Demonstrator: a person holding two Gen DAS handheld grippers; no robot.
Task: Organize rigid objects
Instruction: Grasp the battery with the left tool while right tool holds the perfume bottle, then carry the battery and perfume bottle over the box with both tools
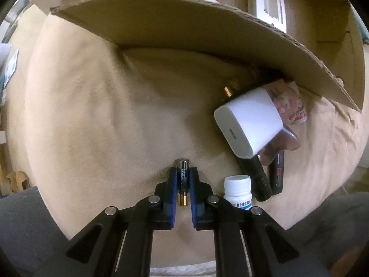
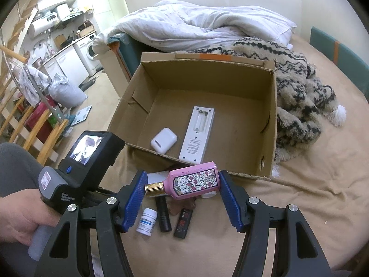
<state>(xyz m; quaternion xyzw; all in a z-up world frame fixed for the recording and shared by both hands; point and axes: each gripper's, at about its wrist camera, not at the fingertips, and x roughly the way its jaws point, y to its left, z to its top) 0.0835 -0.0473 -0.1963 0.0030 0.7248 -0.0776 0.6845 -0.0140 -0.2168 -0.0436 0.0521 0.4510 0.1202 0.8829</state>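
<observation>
My left gripper (image 1: 183,173) is shut on a battery (image 1: 182,180), low over the tan sheet in front of the cardboard box (image 1: 184,30). To its right lie a white charger (image 1: 249,124), a white pill bottle (image 1: 237,191), a black tube (image 1: 258,180) and a small dark stick (image 1: 278,173). My right gripper (image 2: 182,189) holds a pink perfume bottle (image 2: 193,181) lengthwise between its blue pads, above the pill bottle (image 2: 147,221), black tube (image 2: 163,217) and dark stick (image 2: 183,222). The box (image 2: 269,120) holds a white remote (image 2: 196,133) and an earbud case (image 2: 163,140).
A patterned fuzzy blanket (image 2: 299,97) lies right of the box and a white duvet (image 2: 196,23) behind it. The left gripper's body and screen (image 2: 85,159) sit at my right gripper's left. The bed edge drops to the floor at left.
</observation>
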